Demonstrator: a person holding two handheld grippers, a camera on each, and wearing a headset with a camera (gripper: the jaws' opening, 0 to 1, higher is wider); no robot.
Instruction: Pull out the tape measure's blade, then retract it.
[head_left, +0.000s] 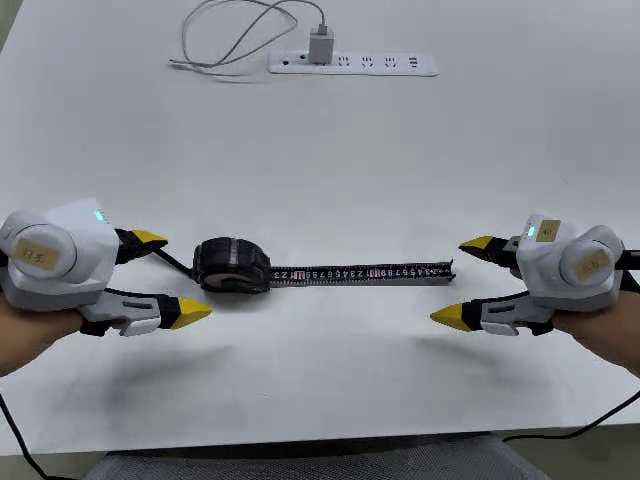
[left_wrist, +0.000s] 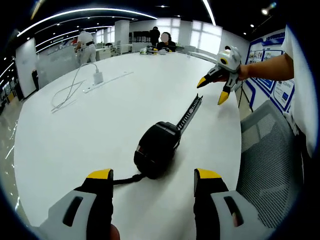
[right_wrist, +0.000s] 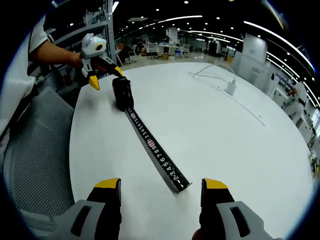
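Now, left gripper (head_left: 182, 275) sits wide-fingered, empty, just behind the tape measure (head_left: 232, 264), seemingly to brace it, while the blade (head_left: 365, 272) lies out flat on the table (head_left: 320, 150) toward the right gripper (head_left: 451, 280), fingers likewise wide, empty, poised at its tip.

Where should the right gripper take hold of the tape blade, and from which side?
Probably the hooked tip of the blade, approached end-on by the right gripper: it lies flat, pointing between those open jaws, and the hook gives purchase.
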